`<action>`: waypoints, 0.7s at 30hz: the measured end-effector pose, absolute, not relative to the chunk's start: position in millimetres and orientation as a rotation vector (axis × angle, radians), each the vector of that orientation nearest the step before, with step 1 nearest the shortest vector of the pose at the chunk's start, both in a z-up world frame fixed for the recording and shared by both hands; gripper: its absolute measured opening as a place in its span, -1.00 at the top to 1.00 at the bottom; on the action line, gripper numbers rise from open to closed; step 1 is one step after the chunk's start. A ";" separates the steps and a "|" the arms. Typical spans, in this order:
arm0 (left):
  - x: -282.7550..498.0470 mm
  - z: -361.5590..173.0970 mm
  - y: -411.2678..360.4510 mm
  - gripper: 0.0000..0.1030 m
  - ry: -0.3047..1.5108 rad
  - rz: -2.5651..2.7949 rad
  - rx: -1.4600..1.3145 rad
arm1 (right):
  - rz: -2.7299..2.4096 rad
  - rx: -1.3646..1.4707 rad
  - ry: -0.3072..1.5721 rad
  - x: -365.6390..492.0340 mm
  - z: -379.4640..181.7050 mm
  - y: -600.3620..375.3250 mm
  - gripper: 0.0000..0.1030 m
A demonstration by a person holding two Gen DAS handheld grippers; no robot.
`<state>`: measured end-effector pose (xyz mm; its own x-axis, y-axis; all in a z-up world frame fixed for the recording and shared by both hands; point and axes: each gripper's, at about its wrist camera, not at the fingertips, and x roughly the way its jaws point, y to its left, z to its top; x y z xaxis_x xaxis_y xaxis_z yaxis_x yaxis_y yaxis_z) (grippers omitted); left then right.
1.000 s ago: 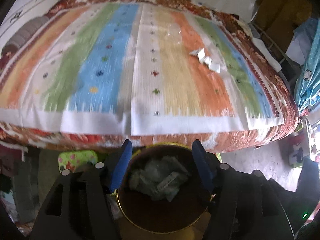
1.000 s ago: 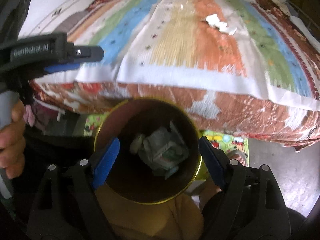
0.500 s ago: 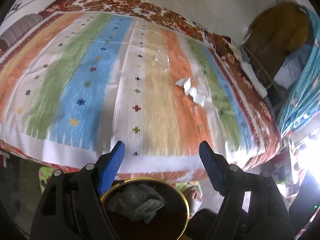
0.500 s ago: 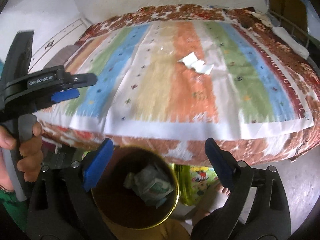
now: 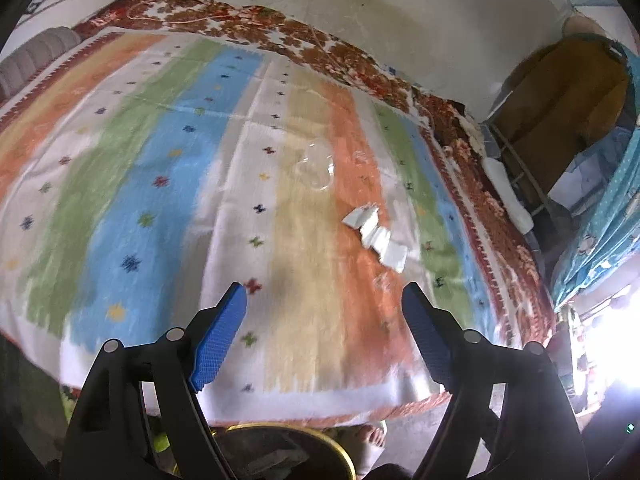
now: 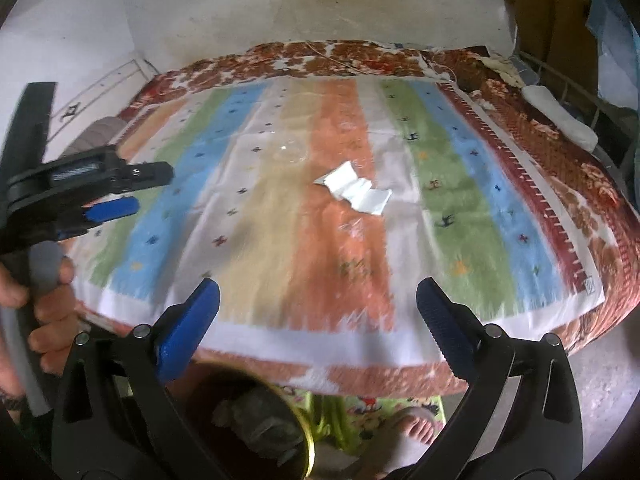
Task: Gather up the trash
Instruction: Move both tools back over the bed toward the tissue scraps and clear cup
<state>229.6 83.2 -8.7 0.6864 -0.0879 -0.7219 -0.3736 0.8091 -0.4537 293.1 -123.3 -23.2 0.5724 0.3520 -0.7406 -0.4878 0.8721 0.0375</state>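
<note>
Room: pale stained wall behind a bed, and over the bed a striped woven blanket (image 6: 280, 248) in orange, cream, blue and green fills most of both views.
Trash left: a crumpled white paper strip (image 6: 354, 192) lies on the orange stripe just right of centre; a clear plastic scrap (image 6: 290, 152) sits just above and left of it, hard to make out.
Bin: a round gold-rimmed metal tin (image 6: 306, 438) at the bottom edge, below the bed's near side – wads of greyish paper already lie inside, so I judge part of the collecting is done.
Left claw: my left gripper (image 5: 324, 340) has just been spreading its blue pads – nothing between them, bare blanket beyond.
Right claw: my right gripper (image 6: 318, 316) has likewise just been opening and stands wide, empty.
Why so: both are aimed over the tin toward the paper, I judge to reach for the next piece.
Left hand (image 6: 38, 300): seen at the left edge of the right view, wrapped round the grey handle.
</note>
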 end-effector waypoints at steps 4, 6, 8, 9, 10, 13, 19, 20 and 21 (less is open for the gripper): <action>249.5 -15.4 88.6 -0.53 0.820 0.184 -0.597 | 0.485 -0.143 0.846 320.8 -31.4 -118.3 -0.82; 260.8 -21.2 92.3 -0.53 0.837 0.199 -0.590 | 0.474 -0.141 0.843 331.3 -34.1 -116.2 -0.82; 269.5 -24.4 95.0 -0.53 0.851 0.209 -0.598 | 0.460 -0.131 0.847 345.9 -39.0 -114.8 -0.82; 274.5 -24.0 95.5 -0.53 0.849 0.204 -0.600 | 0.455 -0.120 0.853 353.4 -42.2 -114.4 -0.82; 278.1 -23.4 96.3 -0.53 0.847 0.200 -0.598 | 0.451 -0.112 0.859 357.6 -44.2 -113.7 -0.82; 295.5 -24.4 98.3 -0.54 0.851 0.197 -0.592 | 0.430 -0.084 0.886 377.8 -54.3 -114.2 -0.82; 324.2 -36.1 106.8 -0.57 0.878 0.209 -0.584 | 0.404 -0.037 0.908 412.9 -68.6 -116.3 -0.82; 329.5 -38.5 109.4 -0.57 0.883 0.208 -0.588 | 0.402 -0.034 0.911 418.9 -71.1 -115.8 -0.82; 334.0 -40.4 111.8 -0.59 0.886 0.206 -0.594 | 0.401 -0.032 0.912 422.4 -72.5 -116.1 -0.82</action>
